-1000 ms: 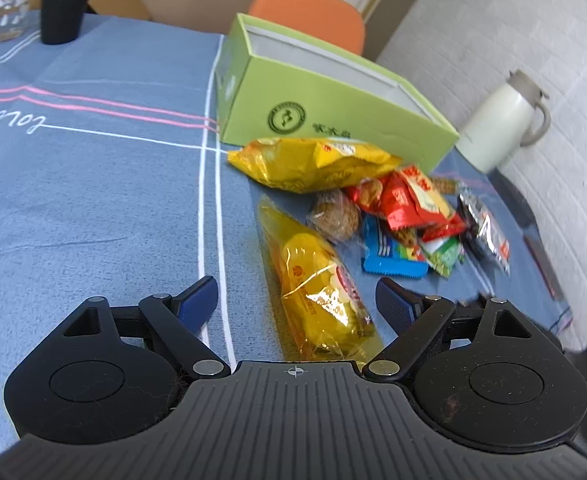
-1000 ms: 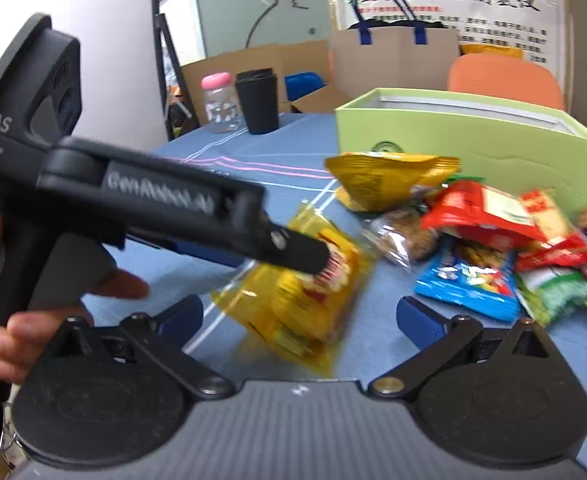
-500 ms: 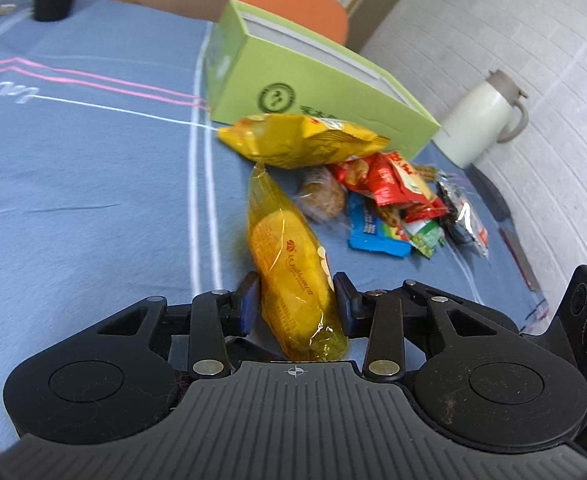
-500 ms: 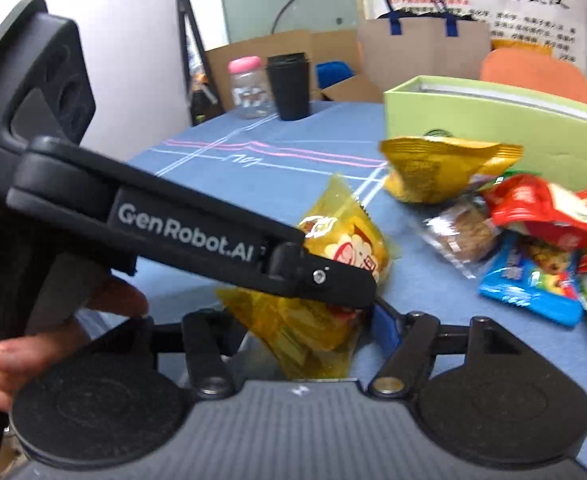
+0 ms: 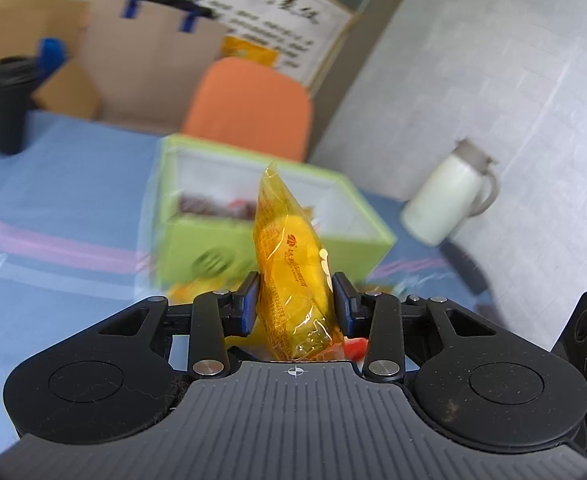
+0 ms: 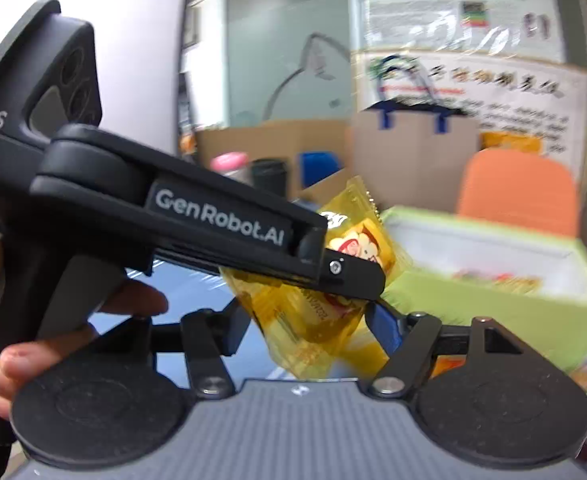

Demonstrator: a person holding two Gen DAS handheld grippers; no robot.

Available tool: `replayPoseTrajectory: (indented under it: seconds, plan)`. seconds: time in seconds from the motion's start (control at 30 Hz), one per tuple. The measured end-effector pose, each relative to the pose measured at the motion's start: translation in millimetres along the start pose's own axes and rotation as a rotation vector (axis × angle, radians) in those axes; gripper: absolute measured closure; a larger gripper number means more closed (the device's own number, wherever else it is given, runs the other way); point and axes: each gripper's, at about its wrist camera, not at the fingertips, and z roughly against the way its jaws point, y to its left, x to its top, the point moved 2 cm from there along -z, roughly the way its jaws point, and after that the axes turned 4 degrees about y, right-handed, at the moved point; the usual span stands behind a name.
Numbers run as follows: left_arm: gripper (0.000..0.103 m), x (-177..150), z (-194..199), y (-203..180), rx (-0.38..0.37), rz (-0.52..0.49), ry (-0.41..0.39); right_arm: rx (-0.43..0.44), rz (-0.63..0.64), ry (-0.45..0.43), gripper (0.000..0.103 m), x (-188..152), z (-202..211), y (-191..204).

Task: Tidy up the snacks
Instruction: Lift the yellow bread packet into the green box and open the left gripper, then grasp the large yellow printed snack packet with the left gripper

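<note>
Two grippers — left gripper (image 5: 295, 306) and right gripper (image 6: 305, 330) — both clench one yellow snack bag (image 5: 289, 264) before one green box (image 5: 269, 216).

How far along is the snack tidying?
A few snacks already lie in the green box. In hand: the yellow packet, held up in front of the box, the left fingers having just closed on it. Left: dropping it in, then the loose snacks below.
</note>
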Motion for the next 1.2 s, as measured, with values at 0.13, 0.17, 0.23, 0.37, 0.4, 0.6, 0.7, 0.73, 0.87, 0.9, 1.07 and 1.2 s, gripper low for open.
replayPoseTrajectory:
  seconds: [0.13, 0.17, 0.23, 0.37, 0.4, 0.6, 0.7, 0.73, 0.87, 0.9, 1.07, 1.2]
  plan:
    - [0.086, 51.9, -62.5, -24.2, -0.094, -0.023, 0.036, -0.096, 0.024, 0.015, 0.029, 23.4, -10.8, -64.6]
    - [0.086, 62.6, -80.0, -29.2, -0.109, -0.018, 0.049, -0.117, 0.030, 0.030, 0.029, 27.5, -16.7, -81.7]
    - [0.086, 79.7, -119.4, -40.3, -0.122, -0.026, 0.074, -0.146, 0.032, 0.078, 0.029, 33.7, -30.8, -115.5]
    - [0.084, 93.3, -192.1, -49.4, -0.103, -0.019, 0.143, -0.197, 0.043, 0.175, 0.029, 30.5, -59.3, -166.4]
    - [0.080, 94.7, -207.6, -48.5, -0.084, -0.016, 0.162, -0.218, 0.050, 0.186, 0.028, 28.4, -64.7, -175.0]
    - [0.056, 93.4, -211.2, -33.7, 0.013, -0.043, 0.142, -0.284, 0.044, 0.086, 0.014, 20.5, -23.9, -181.9]
    - [0.046, 94.5, -170.8, -27.4, 0.014, -0.051, 0.073, -0.276, 0.038, 0.037, 0.011, 11.6, 1.2, -168.6]
    - [0.046, 93.4, -154.3, -24.6, 0.025, -0.060, 0.051, -0.270, 0.033, 0.028, 0.011, 9.0, 6.3, -165.9]
    - [0.038, 76.8, -92.4, -15.2, 0.050, -0.078, -0.020, -0.213, 0.012, 0.017, 0.010, -8.0, 26.8, -129.0]
    - [0.036, 69.4, -78.9, -12.2, 0.059, -0.080, -0.035, -0.195, 0.006, 0.021, 0.010, -12.5, 29.8, -116.9]
    - [0.032, 18.2, -26.5, 6.0, 0.145, -0.085, -0.077, -0.092, -0.033, 0.079, 0.011, -46.1, 35.5, -55.3]
    - [0.030, -15.0, -18.3, 28.6, 0.200, -0.055, -0.042, 0.000, -0.033, 0.115, 0.011, -57.9, 26.9, -14.5]
